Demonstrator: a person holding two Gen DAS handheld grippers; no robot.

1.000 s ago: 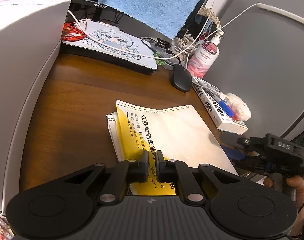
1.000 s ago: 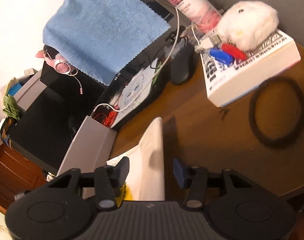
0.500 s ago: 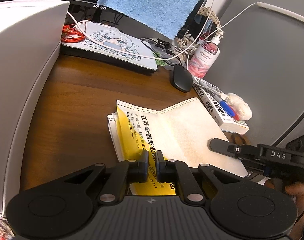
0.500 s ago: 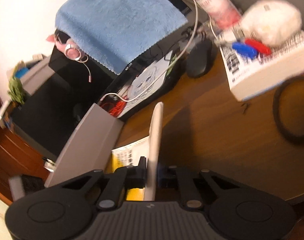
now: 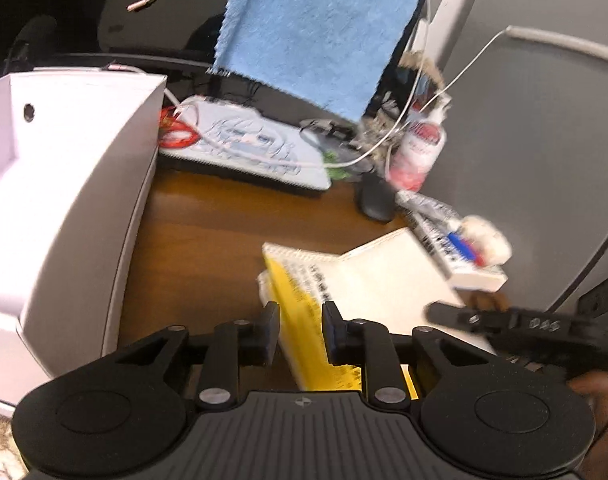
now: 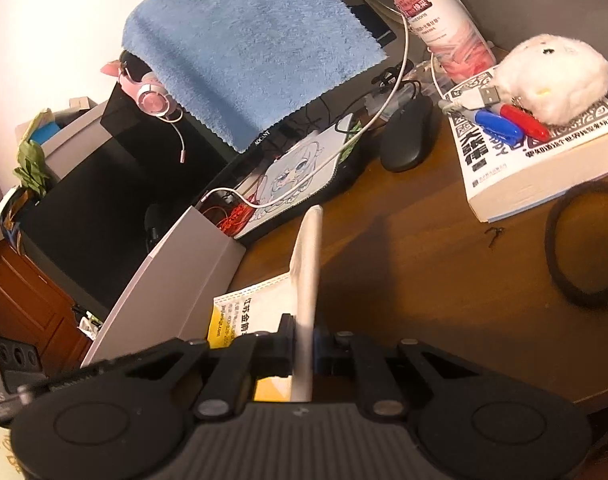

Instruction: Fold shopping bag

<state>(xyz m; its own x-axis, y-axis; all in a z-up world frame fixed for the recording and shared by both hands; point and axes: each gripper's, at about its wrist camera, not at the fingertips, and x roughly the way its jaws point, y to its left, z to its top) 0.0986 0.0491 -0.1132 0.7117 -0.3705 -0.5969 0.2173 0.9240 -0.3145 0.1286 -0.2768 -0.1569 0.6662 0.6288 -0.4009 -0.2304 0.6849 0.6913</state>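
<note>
The shopping bag (image 5: 379, 280) lies on the brown desk, cream-white with a yellow strip and black print. My left gripper (image 5: 302, 332) hovers over the yellow strip. Its jaws are opening and its pads stand clear of the bag. My right gripper (image 6: 304, 344) is shut on the bag's white flap (image 6: 309, 256), which stands up on edge between the pads. The rest of the bag (image 6: 244, 312) lies flat to the left of that flap. In the left wrist view a black finger (image 5: 443, 314) of the right gripper reaches in over the bag's right part.
A white box (image 5: 64, 208) stands close on the left. Behind the bag lie a printed mouse pad (image 5: 248, 148), a black mouse (image 6: 407, 140) and a lotion bottle (image 6: 443, 20). To the right are a book (image 6: 535, 160) carrying a plush toy and pens, and a black hair band (image 6: 583, 240).
The left jaws, shut over the yellow strip before, have parted and the left gripper has risen. The right jaws have closed on the white flap, which now stands on edge.
</note>
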